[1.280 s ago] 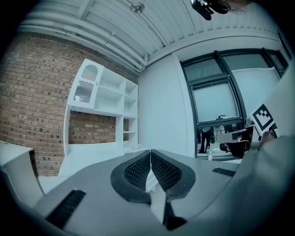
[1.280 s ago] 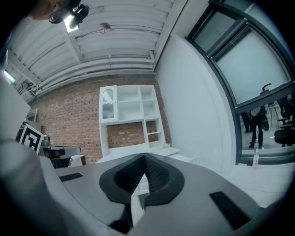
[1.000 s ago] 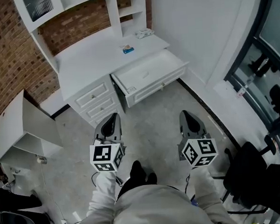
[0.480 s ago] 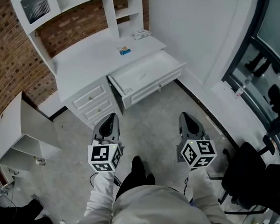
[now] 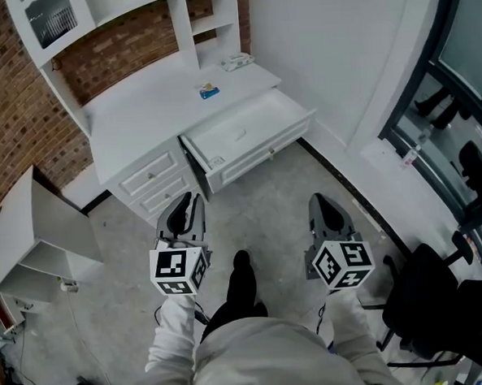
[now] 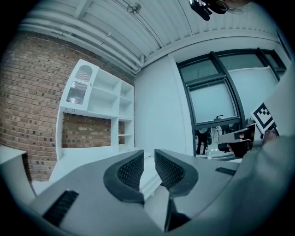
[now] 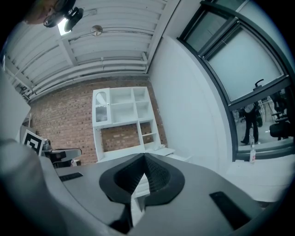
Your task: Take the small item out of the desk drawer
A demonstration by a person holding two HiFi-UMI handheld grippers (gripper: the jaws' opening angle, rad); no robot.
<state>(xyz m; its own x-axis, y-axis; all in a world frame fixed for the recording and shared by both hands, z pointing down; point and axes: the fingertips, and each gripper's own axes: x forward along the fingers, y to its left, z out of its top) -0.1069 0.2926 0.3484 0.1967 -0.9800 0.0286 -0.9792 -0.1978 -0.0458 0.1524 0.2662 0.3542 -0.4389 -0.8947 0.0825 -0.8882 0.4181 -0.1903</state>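
Note:
The white desk (image 5: 150,112) stands ahead with its wide drawer (image 5: 280,135) pulled out. A faint small mark (image 5: 241,134) shows on the drawer floor; what it is I cannot tell. On the desk top lies a small blue item (image 5: 209,90). My left gripper (image 5: 190,204) hangs over the floor, well short of the drawer. Its jaws are opening, a narrow gap between the pads (image 6: 131,170), with nothing in it. My right gripper (image 5: 323,204) is level with it to the right. In the right gripper view, that gripper (image 7: 144,161) is shut and empty.
A white packet (image 5: 237,62) lies at the desk's back right, under the hutch shelves (image 5: 202,23). Small drawers (image 5: 150,178) sit left of the open one. A white cabinet (image 5: 32,233) stands at left, a black chair (image 5: 431,298) at lower right. A shoe (image 5: 242,270) shows between the grippers.
The desk and drawer have slid a little up and left in the head view. Both grippers stay at about the same places, low over the floor.

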